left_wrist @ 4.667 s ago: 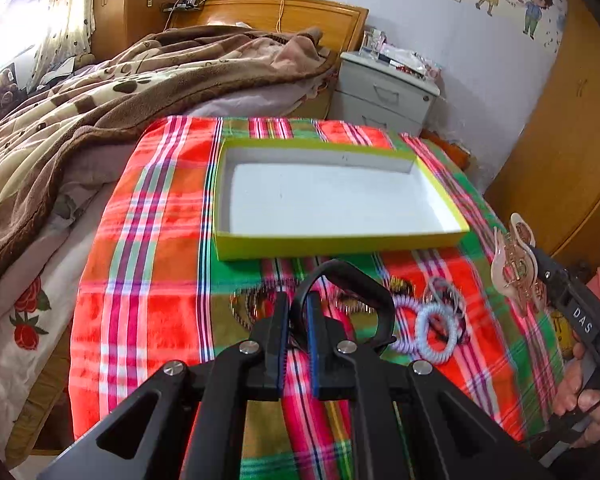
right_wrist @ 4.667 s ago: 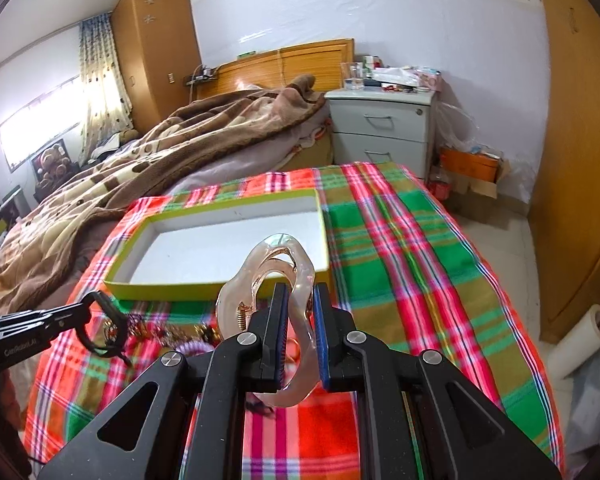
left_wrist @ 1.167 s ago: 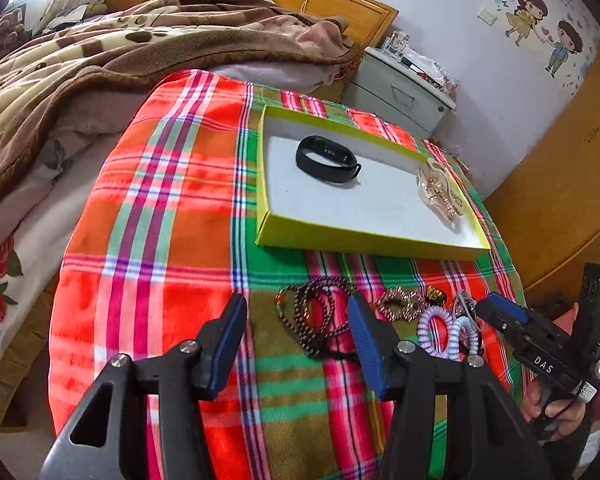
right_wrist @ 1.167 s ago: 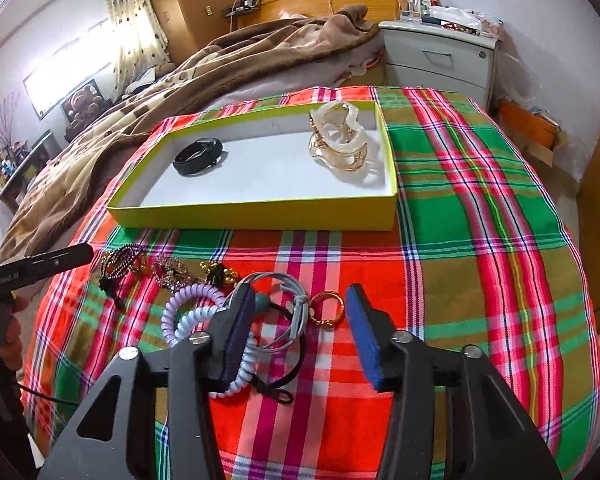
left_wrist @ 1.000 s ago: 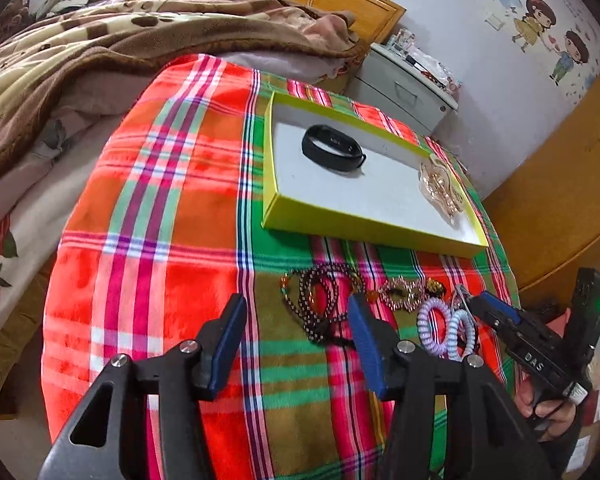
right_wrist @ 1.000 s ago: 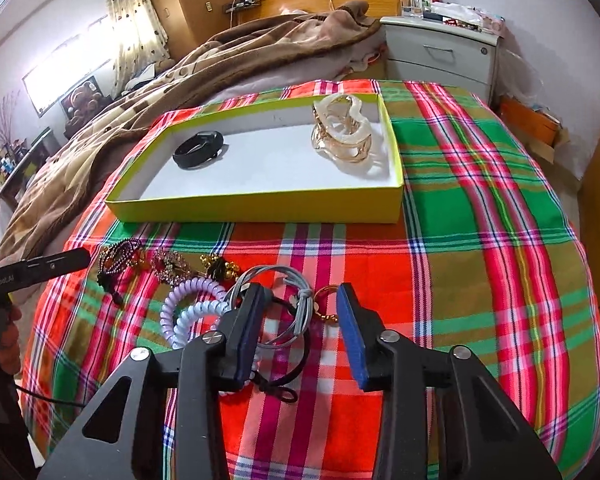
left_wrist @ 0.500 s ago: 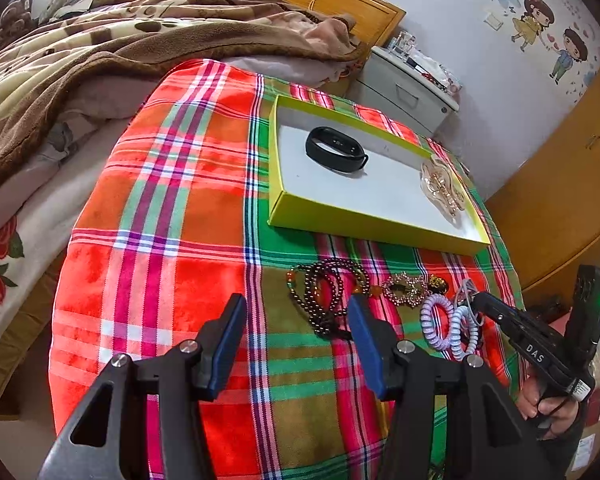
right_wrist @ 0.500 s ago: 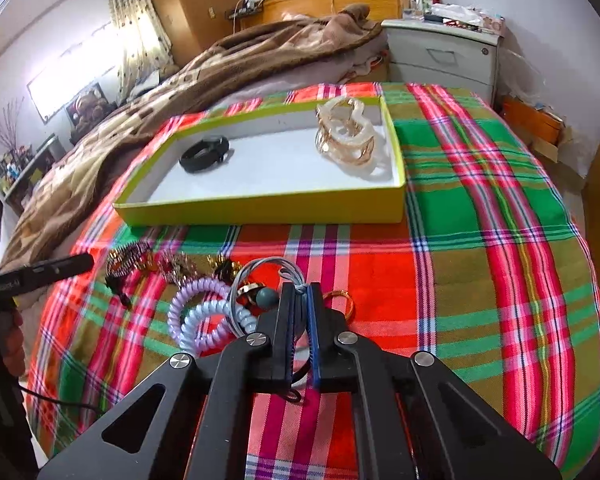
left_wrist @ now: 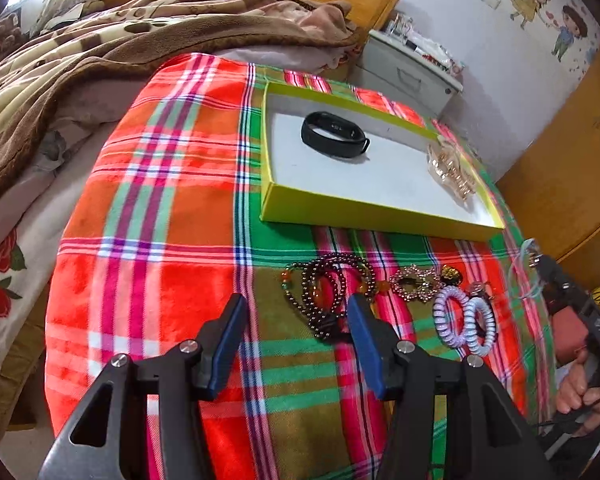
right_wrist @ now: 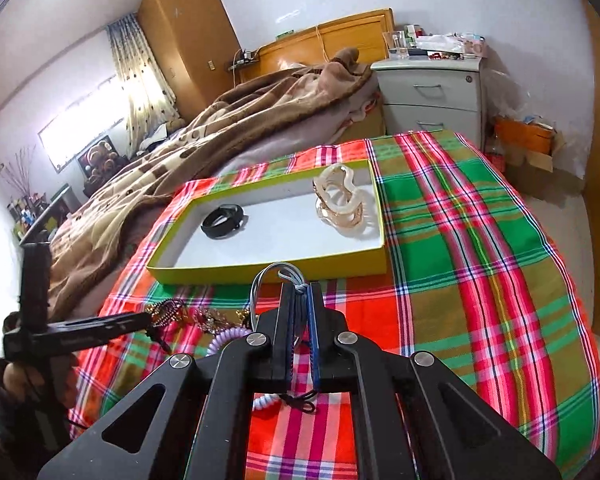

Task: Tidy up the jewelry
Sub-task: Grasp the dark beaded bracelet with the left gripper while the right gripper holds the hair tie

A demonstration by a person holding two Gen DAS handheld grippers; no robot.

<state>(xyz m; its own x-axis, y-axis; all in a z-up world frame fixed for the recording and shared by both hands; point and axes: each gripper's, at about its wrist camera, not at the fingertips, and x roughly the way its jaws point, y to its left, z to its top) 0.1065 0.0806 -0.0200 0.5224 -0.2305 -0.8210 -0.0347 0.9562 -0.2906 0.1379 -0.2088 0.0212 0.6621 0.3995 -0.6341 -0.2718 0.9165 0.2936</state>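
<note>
Bedroom, with a plaid cloth (left_wrist: 152, 216) spread as the work surface and a brown blanket heaped at 10 o'clock. Shallow yellow box (left_wrist: 360, 212) at 12 o'clock on the cloth, already holding a black band (left_wrist: 334, 140) and, toward 2 o'clock inside it, a clear hair claw (left_wrist: 452, 172).

Right gripper (right_wrist: 302, 292) clamped tight on a thin grey hair tie (right_wrist: 260, 280), loop arching out at 11 o'clock from the fingertips, clear of the cloth. Left gripper (left_wrist: 295, 304) spread wide and empty, hovering over the cloth, with a bead bracelet (left_wrist: 328, 292) lying just inside its right finger at 1 o'clock. Spiral hair ties (left_wrist: 464, 320) and a sparkly brooch (left_wrist: 414, 282) loose on the cloth at 2 to 3 o'clock of it.

Step in hand, by the look of it: carrying the tie to the box. Best done by lifting until the dangling loop clears the near wall, moving toward 12 o'clock over a bare patch of the white floor between band and claw, then lowering before letting go, so the light cord does not drape over the rim or snag the claw.

Against a second ago: right jaws then apart around the tie on the cloth, now pinched together with the tie raised and the box farther below. Left gripper much as it was, equally wide.
</note>
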